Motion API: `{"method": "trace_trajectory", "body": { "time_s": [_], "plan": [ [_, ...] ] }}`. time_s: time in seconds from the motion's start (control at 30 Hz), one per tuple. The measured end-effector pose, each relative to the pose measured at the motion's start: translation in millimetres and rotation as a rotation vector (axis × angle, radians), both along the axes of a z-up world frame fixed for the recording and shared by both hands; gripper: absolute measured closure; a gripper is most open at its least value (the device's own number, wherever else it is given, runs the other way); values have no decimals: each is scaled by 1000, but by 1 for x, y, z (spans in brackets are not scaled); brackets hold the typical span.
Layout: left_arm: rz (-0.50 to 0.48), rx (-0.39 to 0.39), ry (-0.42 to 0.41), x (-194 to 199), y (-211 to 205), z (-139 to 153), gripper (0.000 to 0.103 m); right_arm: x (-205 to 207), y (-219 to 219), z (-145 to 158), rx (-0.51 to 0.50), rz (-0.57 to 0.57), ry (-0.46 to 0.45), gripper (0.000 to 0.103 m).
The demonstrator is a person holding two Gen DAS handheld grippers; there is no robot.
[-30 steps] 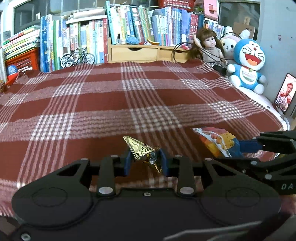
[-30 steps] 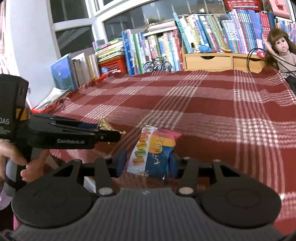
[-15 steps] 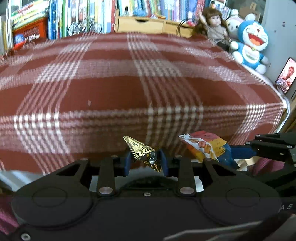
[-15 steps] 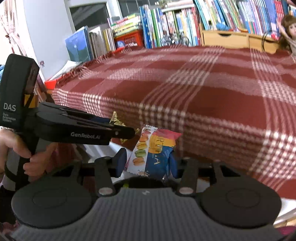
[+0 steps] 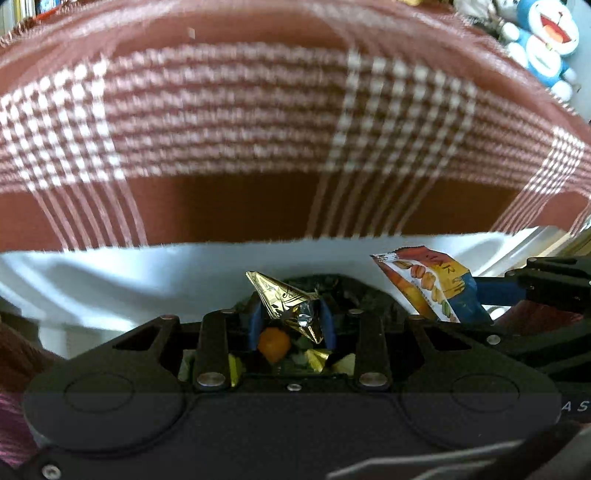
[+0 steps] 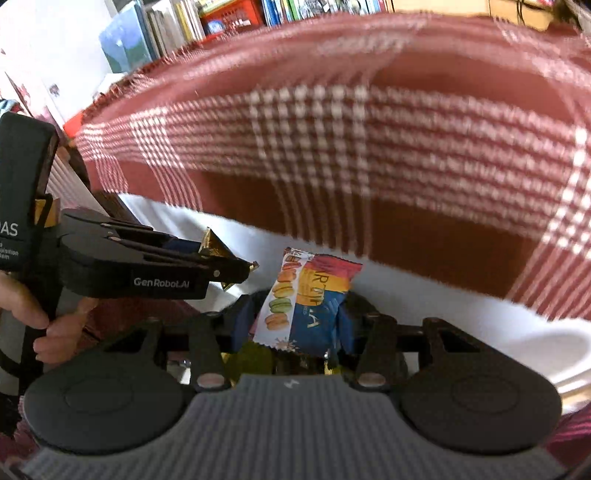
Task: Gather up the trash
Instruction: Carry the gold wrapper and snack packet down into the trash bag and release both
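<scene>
My left gripper point(image 5: 291, 317) is shut on a crumpled gold foil wrapper point(image 5: 286, 301), which sticks up between its blue pads. My right gripper point(image 6: 295, 326) is shut on a colourful macaron snack packet point(image 6: 308, 299). Both grippers hang side by side below the table's front edge, pointing steeply down. Under them lies a dark bin opening point(image 5: 332, 286) holding an orange piece point(image 5: 273, 343) and several gold scraps point(image 5: 319, 358). In the right wrist view the left gripper point(image 6: 236, 264) comes in from the left with the gold wrapper point(image 6: 214, 245). The packet point(image 5: 430, 286) shows at right in the left wrist view.
A red and white plaid cloth point(image 5: 258, 129) drapes over the table's front edge, with a white under-cloth point(image 5: 129, 277) hanging below it. A blue plush toy point(image 5: 546, 44) sits at the far right. Books point(image 6: 173, 22) stand at the back. A person's hand point(image 6: 44, 321) holds the left gripper.
Both grippers have sunk from above the tabletop to below its front edge and tilted downward, each keeping its piece of trash. The bin's contents have come into view under them.
</scene>
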State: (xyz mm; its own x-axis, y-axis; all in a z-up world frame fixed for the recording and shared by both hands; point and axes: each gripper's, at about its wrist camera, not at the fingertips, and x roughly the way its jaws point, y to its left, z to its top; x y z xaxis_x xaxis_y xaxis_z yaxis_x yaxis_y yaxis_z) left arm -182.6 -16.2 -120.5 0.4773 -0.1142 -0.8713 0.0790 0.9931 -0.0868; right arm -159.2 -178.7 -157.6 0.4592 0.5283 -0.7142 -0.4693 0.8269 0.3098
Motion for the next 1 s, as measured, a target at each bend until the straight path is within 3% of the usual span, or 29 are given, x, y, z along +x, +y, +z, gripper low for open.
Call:
{"method": "trace_trajectory", "body": {
  "time_s": [0.53, 1.0],
  "plan": [
    [42, 11, 110, 5, -1, -56, 73, 10, 11, -43, -13, -51, 112, 48],
    [62, 9, 143, 13, -3, -81, 70, 9, 8, -53, -10, -63, 149, 41]
  ]
}}
